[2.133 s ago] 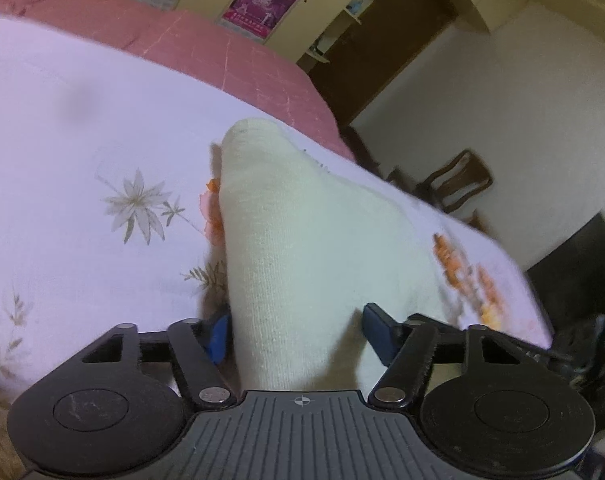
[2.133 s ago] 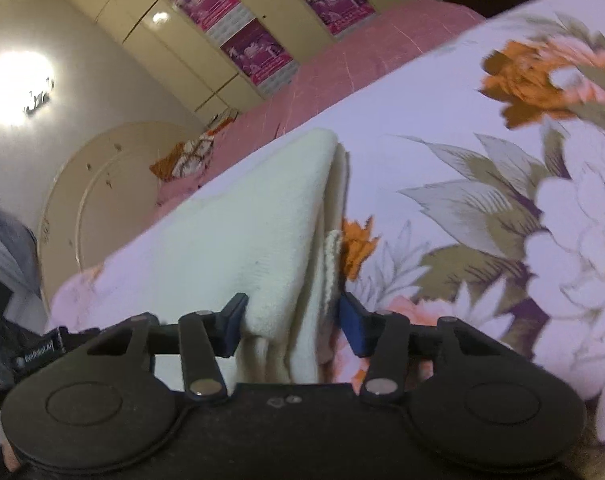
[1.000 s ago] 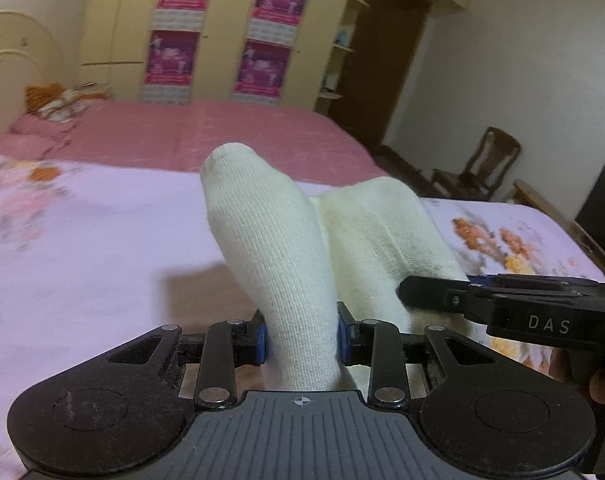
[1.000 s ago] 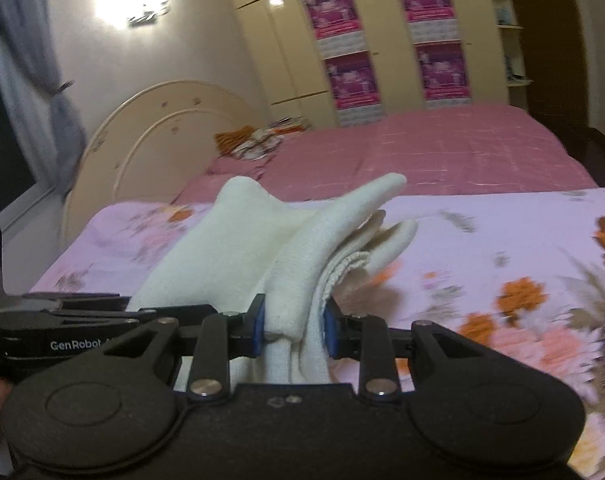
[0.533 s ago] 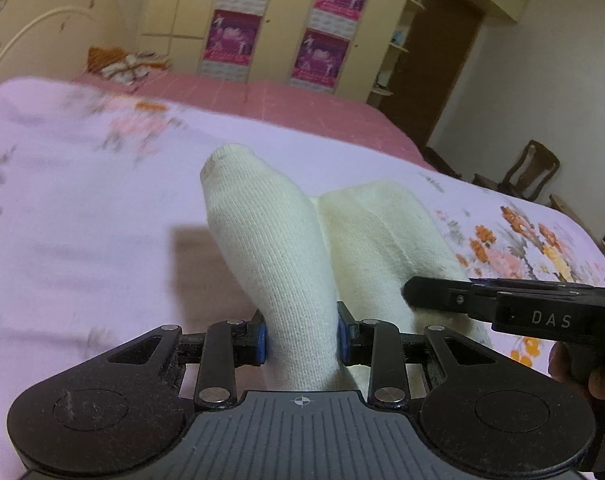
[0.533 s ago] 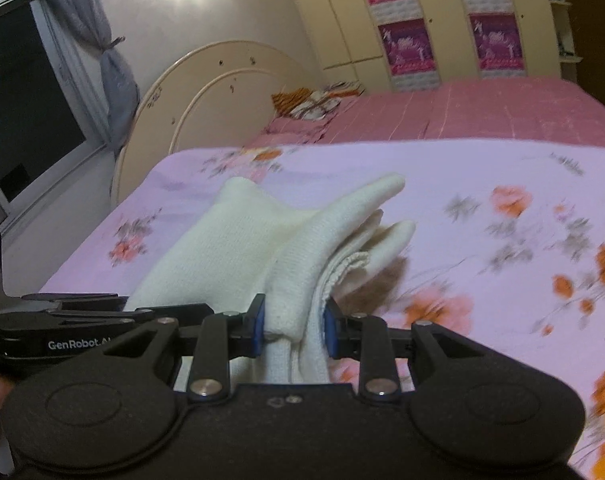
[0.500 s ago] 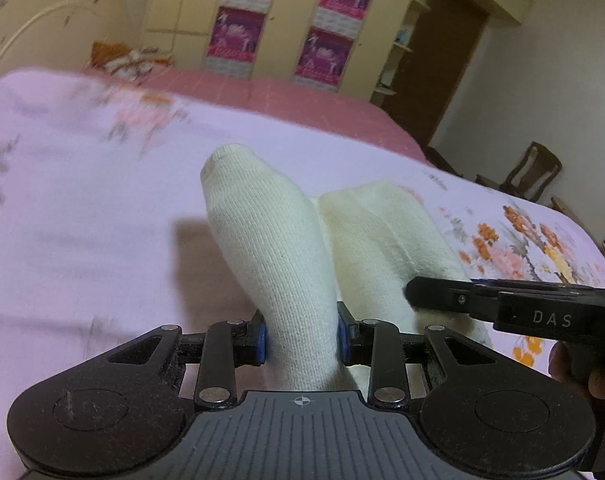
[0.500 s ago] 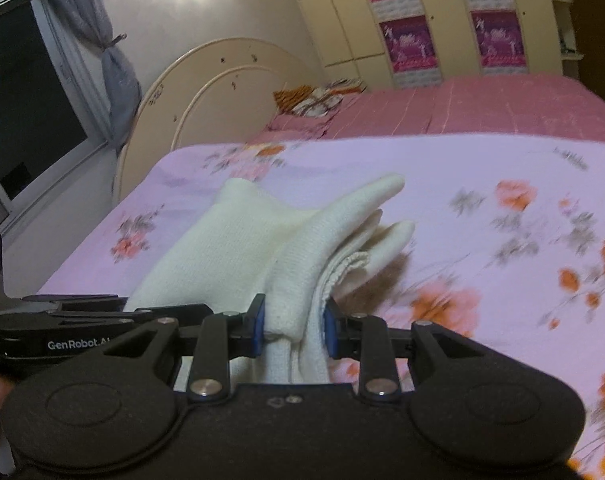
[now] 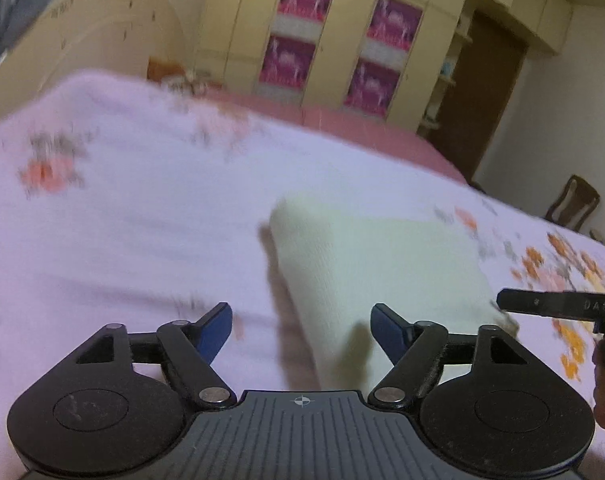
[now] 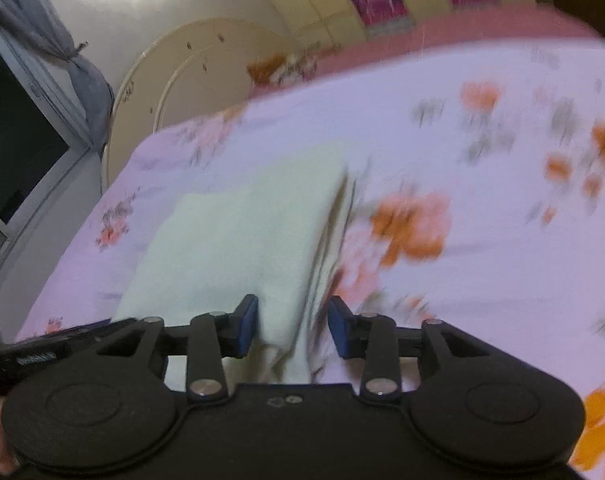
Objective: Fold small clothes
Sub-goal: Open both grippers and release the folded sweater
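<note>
The floral bedsheet (image 9: 122,240) carries the folded cream garment (image 9: 374,256), lying flat. Only the right wrist view shows the right gripper (image 10: 292,330) pinching its near edge; the left gripper (image 9: 300,330) is opening wide, pads clear of the cloth.

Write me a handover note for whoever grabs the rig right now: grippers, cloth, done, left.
Left gripper: jaws opening, blue pads clear of the cream knit garment, which lies between and ahead of them on the floral bedsheet.
Right gripper: narrow gap with the garment's near edge between the pads; blur hides whether they still pinch it.
Garment: folded over into a rough rectangle, lying flat on the sheet, layers visible along its right edge in the right wrist view.
Done: fold laid down, left side let go.
Left: probably release the right side, pull both grippers back, check the edges line up.
</note>
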